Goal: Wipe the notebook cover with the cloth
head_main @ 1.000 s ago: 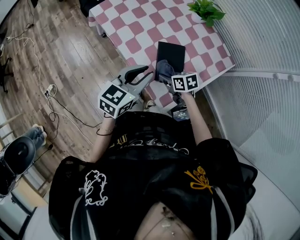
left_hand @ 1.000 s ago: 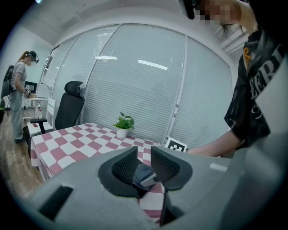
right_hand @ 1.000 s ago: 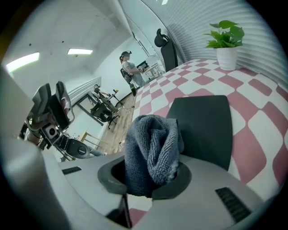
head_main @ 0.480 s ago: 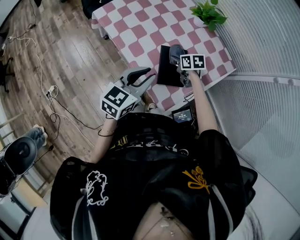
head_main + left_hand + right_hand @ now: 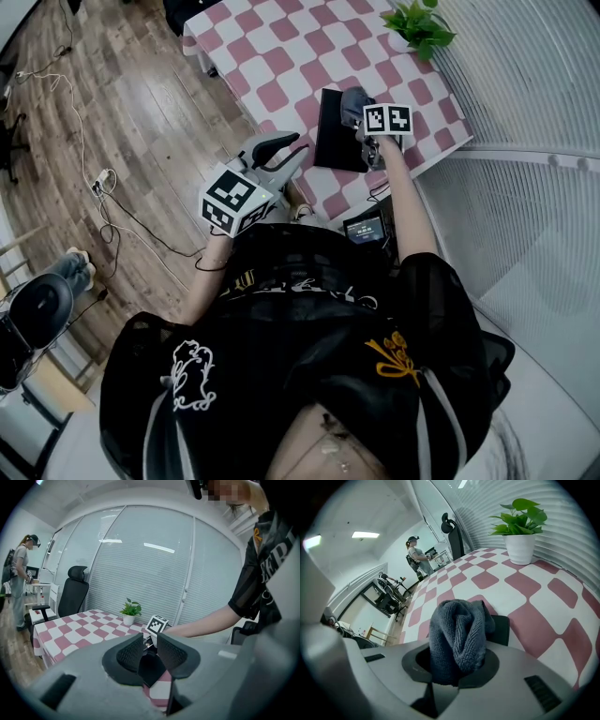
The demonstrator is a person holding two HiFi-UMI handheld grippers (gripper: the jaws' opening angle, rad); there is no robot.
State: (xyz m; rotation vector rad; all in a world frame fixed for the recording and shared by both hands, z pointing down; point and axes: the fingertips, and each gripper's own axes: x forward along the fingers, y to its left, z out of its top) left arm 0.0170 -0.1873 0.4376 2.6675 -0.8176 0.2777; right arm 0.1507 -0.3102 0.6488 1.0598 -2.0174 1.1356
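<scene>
Right gripper (image 5: 364, 114): jaws clamped on a bunched grey cloth (image 5: 459, 637). The cloth stands up out of the jaws and fills the gap between them.

Notebook (image 5: 337, 131): black, lying flat on the checked table (image 5: 281, 56), near the table's front edge. The right gripper is positioned over the notebook's far right corner, with the cloth (image 5: 353, 101) at that corner. In the right gripper view the dark cover (image 5: 502, 630) shows just behind and to the right of the cloth. Contact between cloth and cover cannot be confirmed.

Left gripper (image 5: 281, 155): jaws apart, nothing between them. It is held off the table's front edge, to the left of the notebook and clear of it.

Plant (image 5: 417, 23): at the table's far right corner, well apart from the notebook.
</scene>
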